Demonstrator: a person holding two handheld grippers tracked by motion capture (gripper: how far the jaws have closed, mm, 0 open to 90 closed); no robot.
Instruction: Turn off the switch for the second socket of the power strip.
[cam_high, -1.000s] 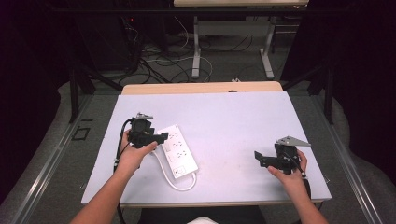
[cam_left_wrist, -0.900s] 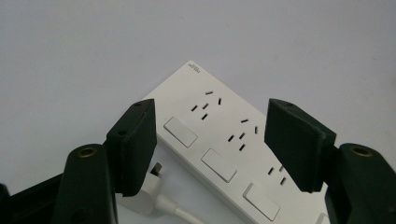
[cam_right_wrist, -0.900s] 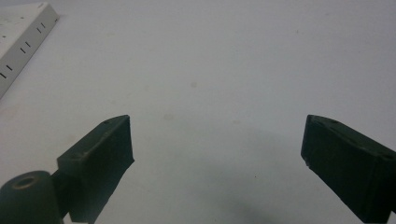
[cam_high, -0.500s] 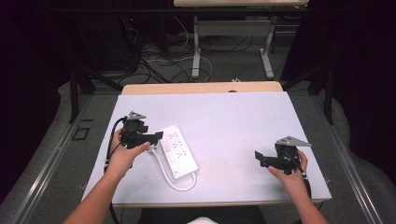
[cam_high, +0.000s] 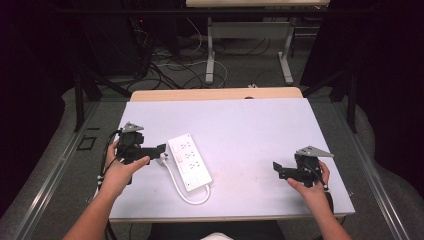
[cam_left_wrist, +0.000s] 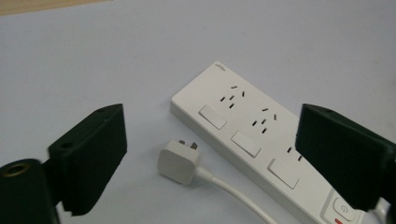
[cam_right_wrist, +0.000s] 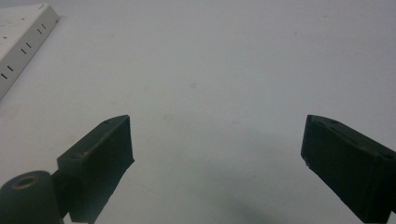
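White plug freed as the left tool spreads and backs away from the strip

White plastic plug lies flat on the pale surface, prongs toward the power strip and just beside its long edge, its cord looping round to the strip's near end; the left tool, which a second ago sat closer over the strip, has just been opening its jaws and now holds them wide with nothing pinched, the plug lying between and below them in the left gripper view. That reads as a release: the plug is out of the sockets and set down, so the unplugging step looks done. The right tool rests well apart near the surface's right edge, jaws spread and empty
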